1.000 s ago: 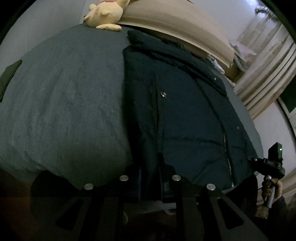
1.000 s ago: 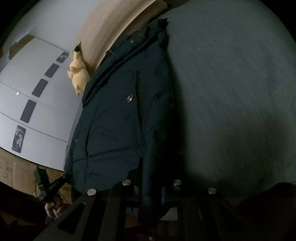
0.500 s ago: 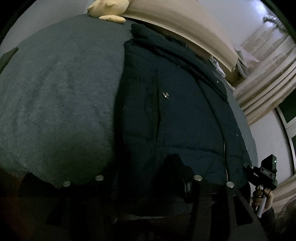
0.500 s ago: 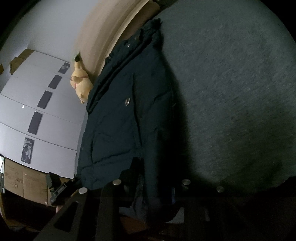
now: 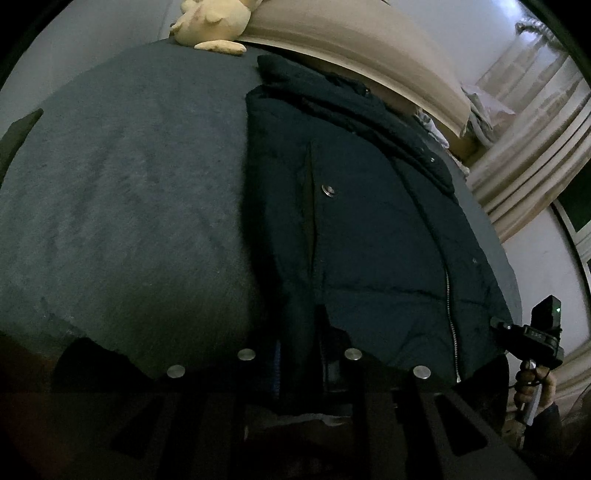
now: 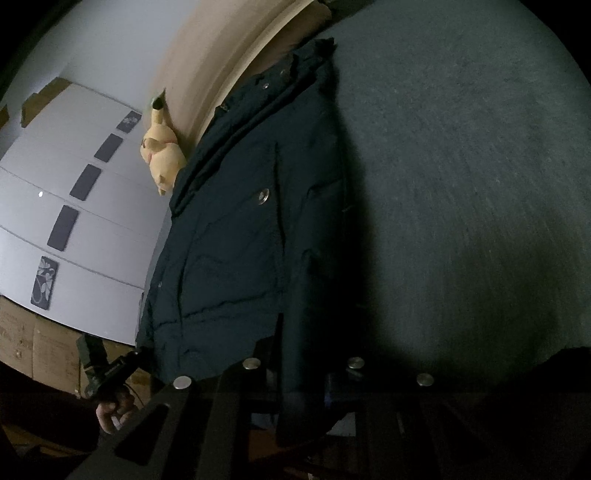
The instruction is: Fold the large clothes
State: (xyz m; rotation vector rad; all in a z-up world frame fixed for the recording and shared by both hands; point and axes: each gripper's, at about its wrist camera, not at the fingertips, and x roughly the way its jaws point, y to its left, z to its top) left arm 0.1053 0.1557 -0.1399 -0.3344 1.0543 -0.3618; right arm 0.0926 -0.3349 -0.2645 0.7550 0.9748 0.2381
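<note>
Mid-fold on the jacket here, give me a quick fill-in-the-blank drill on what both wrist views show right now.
1. The dark jacket lies on a grey ____.
2. The yellow plush toy sits near the jacket's ____ end, by the headboard.
3. Beside the jacket's pocket slit shows one round metal ____.
4. The left gripper and right gripper are each shut on the jacket's ____ edge.

Missing words: bedspread; collar; snap; bottom
</note>
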